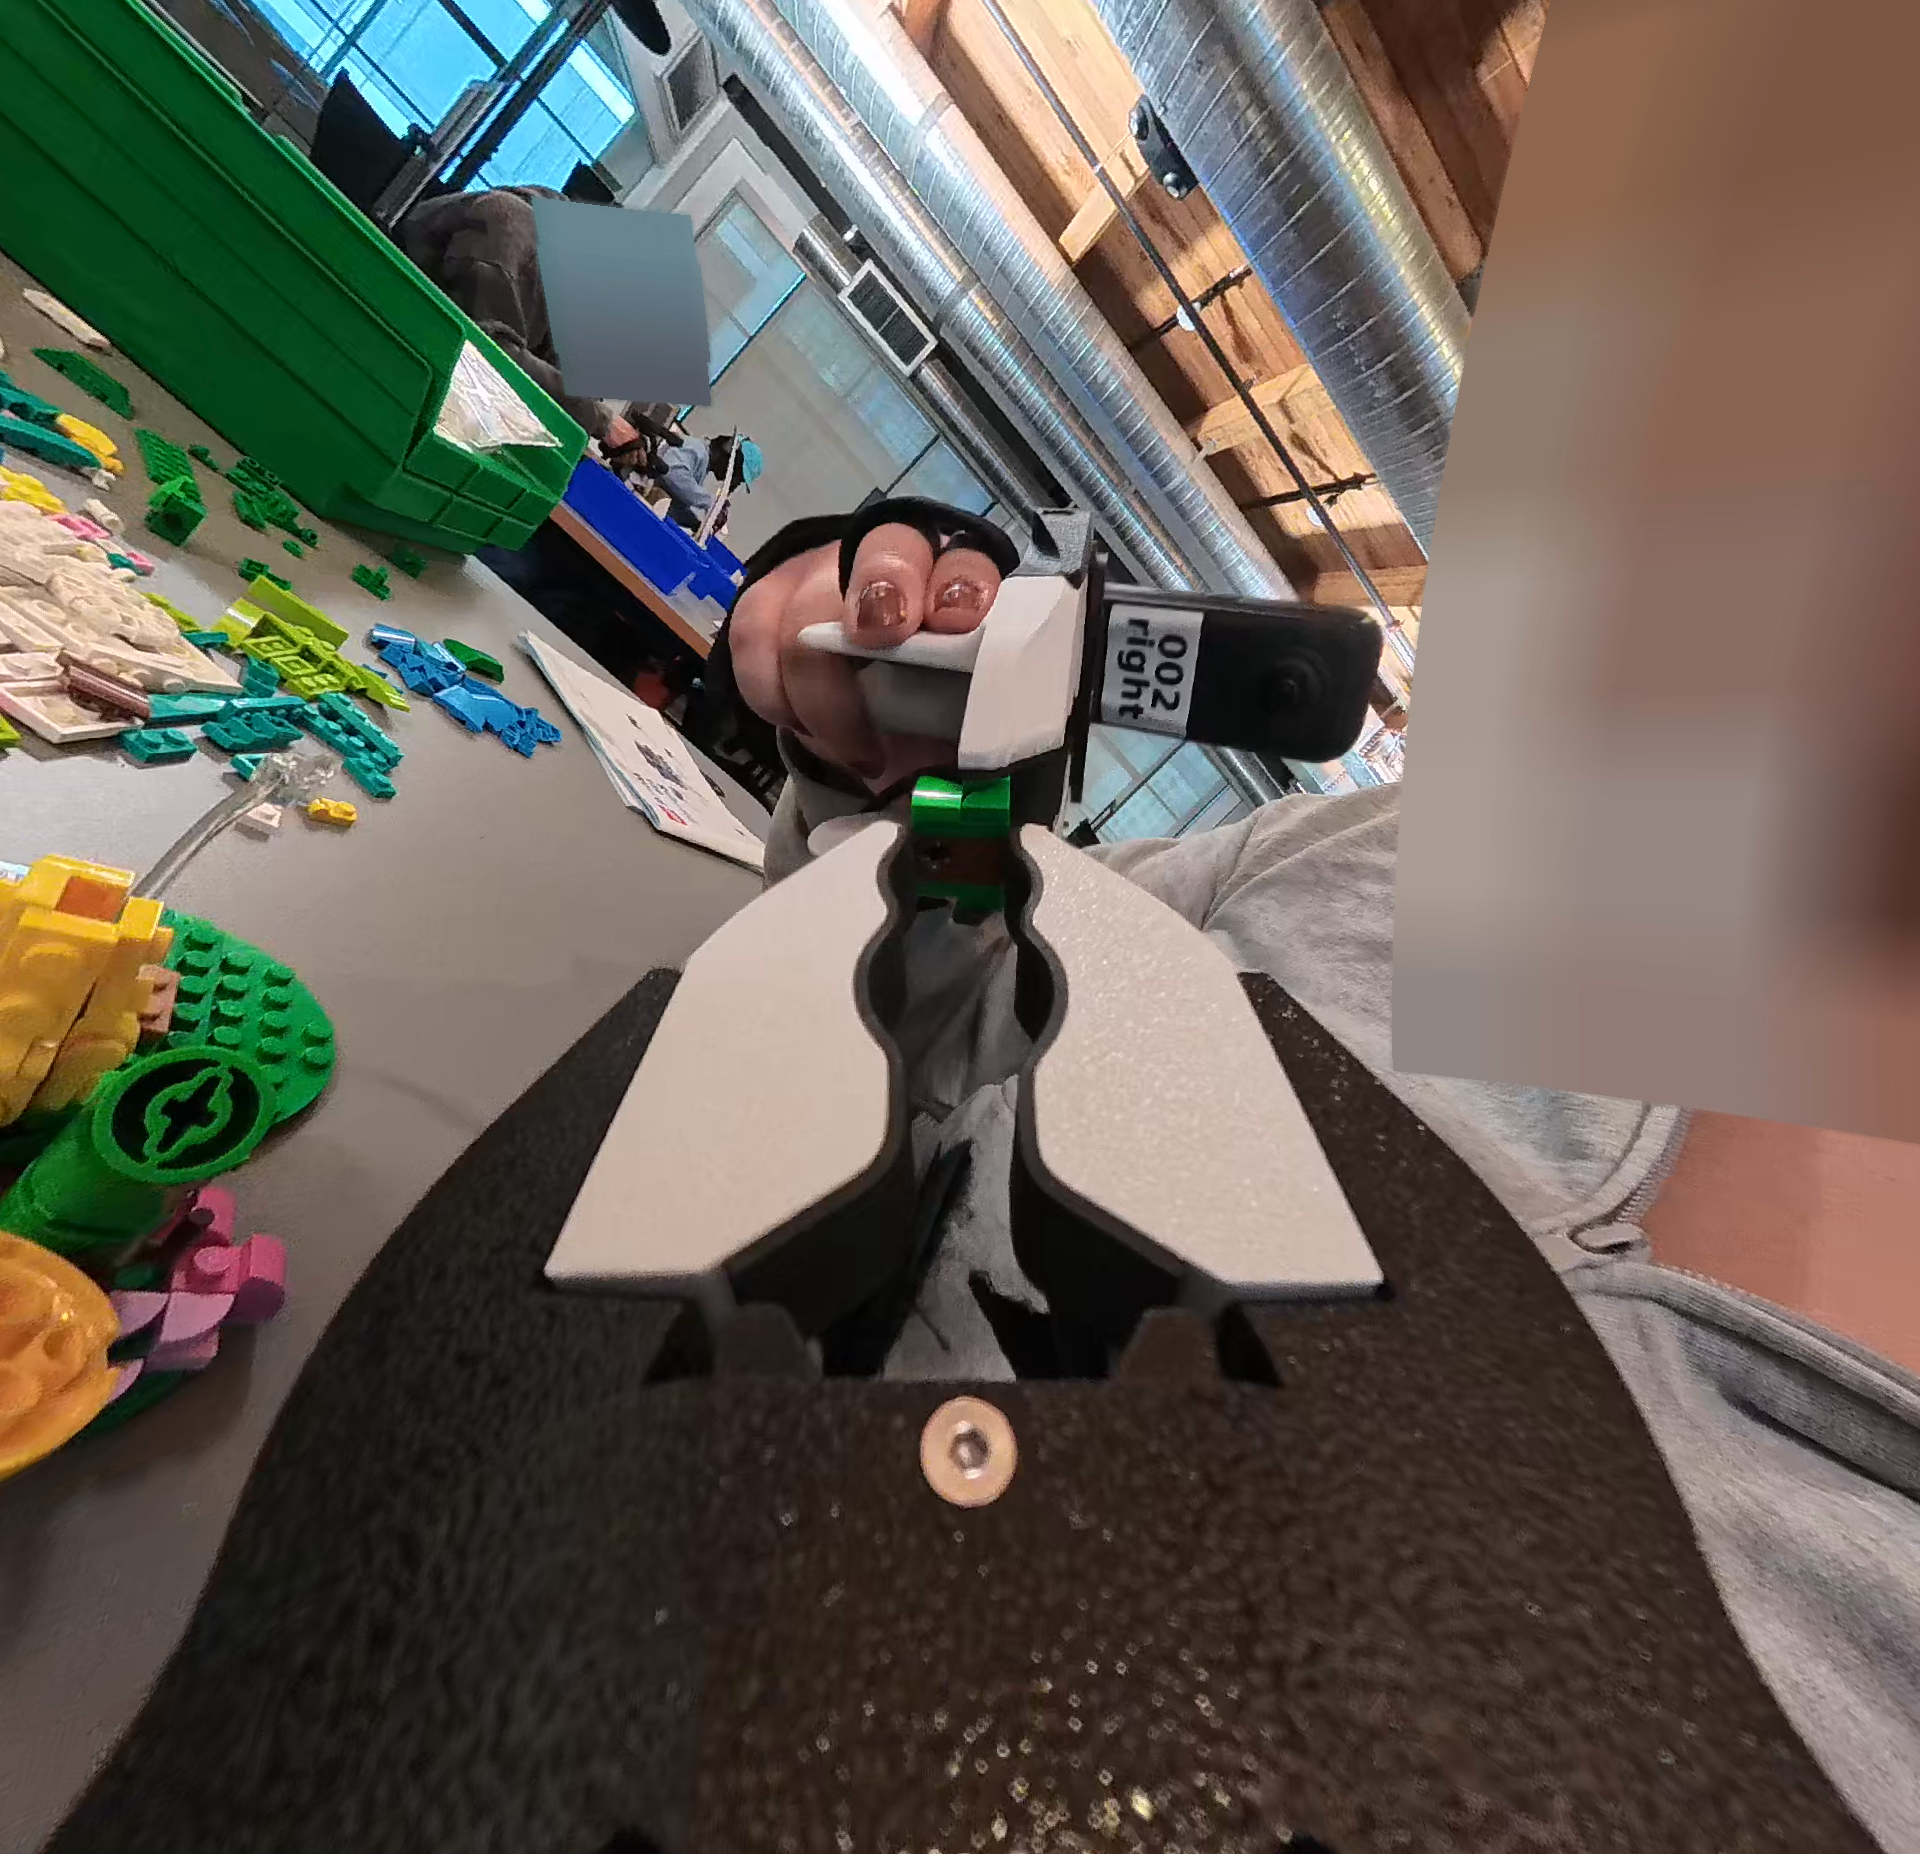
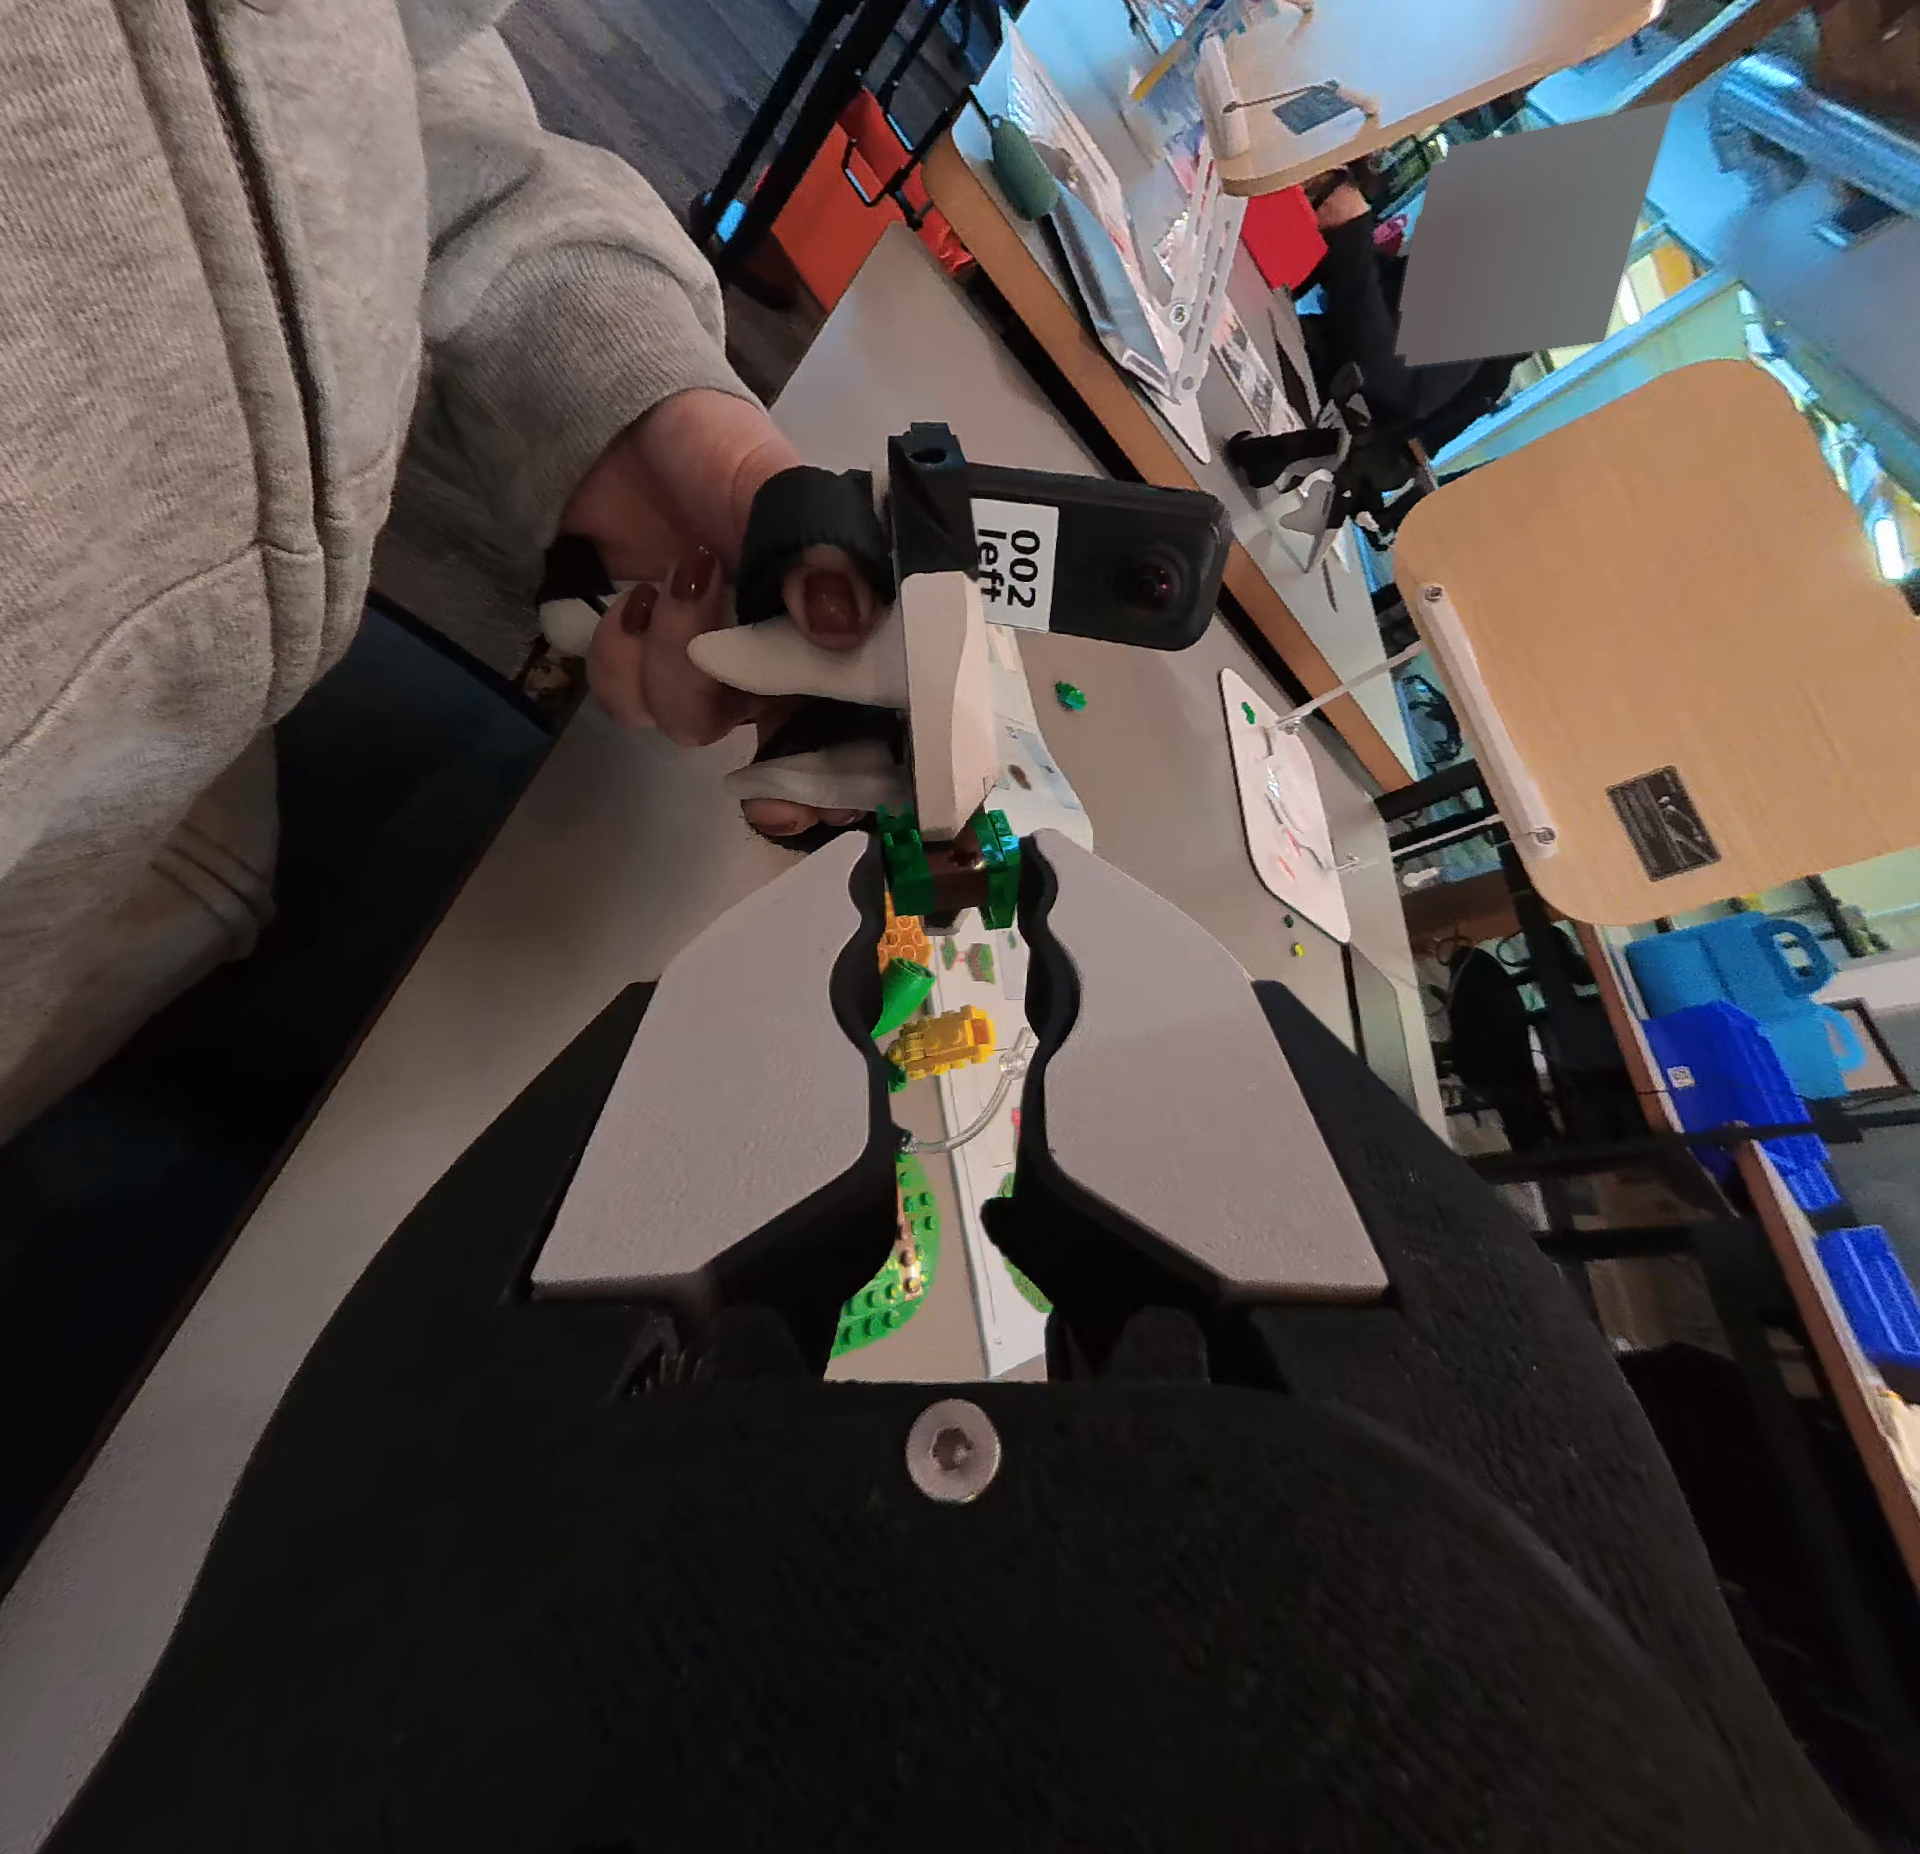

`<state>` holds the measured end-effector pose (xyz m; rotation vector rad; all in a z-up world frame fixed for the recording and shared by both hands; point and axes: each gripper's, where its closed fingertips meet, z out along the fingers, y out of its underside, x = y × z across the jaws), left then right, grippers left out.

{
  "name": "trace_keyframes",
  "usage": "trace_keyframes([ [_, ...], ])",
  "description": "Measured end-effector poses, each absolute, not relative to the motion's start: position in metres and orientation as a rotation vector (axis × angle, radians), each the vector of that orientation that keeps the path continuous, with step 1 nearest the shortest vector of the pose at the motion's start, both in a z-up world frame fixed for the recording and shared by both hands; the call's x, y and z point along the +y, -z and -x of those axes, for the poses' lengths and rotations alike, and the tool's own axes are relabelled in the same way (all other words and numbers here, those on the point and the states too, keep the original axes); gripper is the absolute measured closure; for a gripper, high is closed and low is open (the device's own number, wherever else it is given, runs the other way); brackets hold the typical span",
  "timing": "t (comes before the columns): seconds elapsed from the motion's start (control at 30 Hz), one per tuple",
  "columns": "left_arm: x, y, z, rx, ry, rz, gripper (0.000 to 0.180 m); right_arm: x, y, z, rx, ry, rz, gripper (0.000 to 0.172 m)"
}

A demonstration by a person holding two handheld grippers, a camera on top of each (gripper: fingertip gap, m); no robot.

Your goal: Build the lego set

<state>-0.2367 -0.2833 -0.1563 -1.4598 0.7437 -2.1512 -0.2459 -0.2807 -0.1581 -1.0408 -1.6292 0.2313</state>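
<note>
Both grippers, left gripper [image 1: 958, 854] and right gripper [image 2: 951, 874], clamped on one small green-and-brown plastic brick assembly [image 1: 961, 848], apparently pad-tight; held above grey table [image 1: 436, 869].

At frame centre the left tool [image 1: 958, 869] pinches a small green-and-brown brick assembly [image 1: 960, 836]; just above it a hand [image 1: 831, 651] holds the right tool [image 1: 997, 677]. Loose bricks [image 1: 312, 661] litter the grey counter [image 1: 468, 921] at left
</note>
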Motion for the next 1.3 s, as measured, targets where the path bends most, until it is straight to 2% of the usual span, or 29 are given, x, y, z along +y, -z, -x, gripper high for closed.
trace_keyframes([
  [0.4,-0.284,0.161,0.235,0.775,2.144,1.497,0.165,-0.283,0.163,0.249,-1.639,-0.380,1.148,0.148],
  [0.5,-0.284,0.161,0.238,0.825,2.083,1.493,0.165,-0.283,0.161,0.246,-1.556,-0.507,1.242,0.120],
  [0.57,-0.280,0.163,0.242,0.884,1.963,1.491,0.165,-0.276,0.157,0.240,-1.435,-0.586,1.273,0.115],
  [0.7,-0.263,0.172,0.253,1.014,1.592,1.483,0.165,-0.254,0.150,0.219,-1.022,-0.814,1.269,0.119],
  [0.8,-0.262,0.169,0.262,1.114,1.447,1.440,0.165,-0.238,0.172,0.204,-0.806,-0.987,1.352,0.121],
  [0.9,-0.253,0.168,0.271,1.159,1.241,1.395,0.165,-0.225,0.182,0.189,-0.661,-0.936,1.340,0.125],
  [1.03,-0.222,0.170,0.297,1.092,0.957,1.343,0.165,-0.220,0.168,0.171,-0.611,-0.738,1.241,0.130],
  [1.3,-0.183,0.171,0.353,0.827,0.864,1.285,0.165,-0.221,0.160,0.159,-0.545,-0.792,1.187,0.140],
])
